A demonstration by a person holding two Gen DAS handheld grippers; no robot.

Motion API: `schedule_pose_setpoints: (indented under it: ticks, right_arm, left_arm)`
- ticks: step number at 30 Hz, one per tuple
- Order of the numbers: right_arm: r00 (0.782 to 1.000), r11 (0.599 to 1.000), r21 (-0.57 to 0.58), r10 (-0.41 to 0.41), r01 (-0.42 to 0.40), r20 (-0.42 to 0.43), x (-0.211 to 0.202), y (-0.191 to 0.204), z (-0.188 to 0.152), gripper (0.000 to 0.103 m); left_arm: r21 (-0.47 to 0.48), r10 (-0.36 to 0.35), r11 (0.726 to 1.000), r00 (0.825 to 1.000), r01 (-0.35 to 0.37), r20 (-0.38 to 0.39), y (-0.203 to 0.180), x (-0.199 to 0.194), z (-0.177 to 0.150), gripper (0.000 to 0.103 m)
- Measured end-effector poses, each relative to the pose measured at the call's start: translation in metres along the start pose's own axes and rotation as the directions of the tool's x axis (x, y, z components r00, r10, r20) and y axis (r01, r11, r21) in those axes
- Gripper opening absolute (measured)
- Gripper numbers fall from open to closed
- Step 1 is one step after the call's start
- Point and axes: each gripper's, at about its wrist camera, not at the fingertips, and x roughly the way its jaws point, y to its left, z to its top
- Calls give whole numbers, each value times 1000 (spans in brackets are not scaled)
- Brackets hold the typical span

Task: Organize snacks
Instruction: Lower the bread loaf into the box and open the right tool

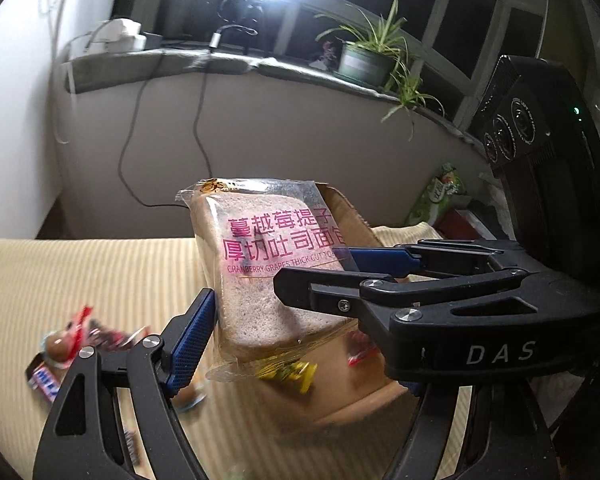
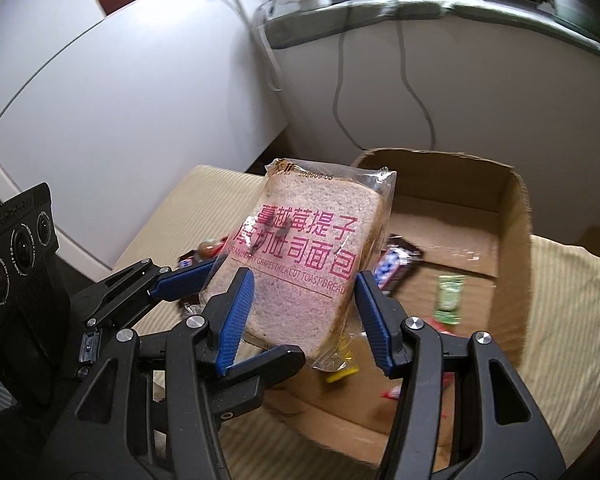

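A clear-wrapped slice of cranberry toast bread [image 1: 276, 264] with pink lettering hangs in the air above the near left part of an open cardboard box [image 2: 516, 240]. It also shows in the right wrist view [image 2: 300, 264]. My left gripper [image 2: 236, 320] is shut on the bread's left lower edge. My right gripper [image 2: 306, 320] has its jaws spread on either side of the bread's lower part, and its blue pads [image 2: 372, 320] stand apart from the wrapper. In the left wrist view my right gripper [image 1: 332, 272] crosses in front of the bread.
The box sits on a beige striped cushion [image 2: 572, 320] and holds a dark candy bar [image 2: 396, 264], a green packet [image 2: 448, 292] and small wrapped sweets [image 2: 340, 372]. Loose snacks [image 1: 72, 344] lie on the cushion to the left. A green bag [image 1: 440, 196] stands behind; a windowsill with a plant [image 1: 368, 60] runs behind.
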Motion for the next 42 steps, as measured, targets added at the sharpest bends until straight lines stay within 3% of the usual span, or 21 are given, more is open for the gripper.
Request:
schedule_pose_setpoints:
  ticks: [12, 26, 28, 30, 42]
  right_arm:
    - [1000, 997, 74, -30, 30, -9, 7, -58, 9, 55]
    - [997, 992, 111, -57, 61, -42, 17, -88, 12, 56]
    - [996, 991, 114, -71, 76, -48, 19, -90, 11, 66]
    - [995, 988, 121, -88, 92, -42, 18, -92, 9, 70]
    - [993, 986, 119, -118, 117, 1, 0, -85, 5, 70]
  left_arm:
    - [75, -3, 997, 997, 9, -74, -21, 56, 27, 77]
    - [91, 24, 996, 986, -9, -164, -29, 89, 31, 78]
    - [96, 23, 995, 986, -7, -166, -29, 88, 30, 78]
    - [102, 26, 995, 986, -10, -162, -28, 86, 29, 78]
    - [93, 43, 995, 994, -34, -105, -20, 51, 22, 78]
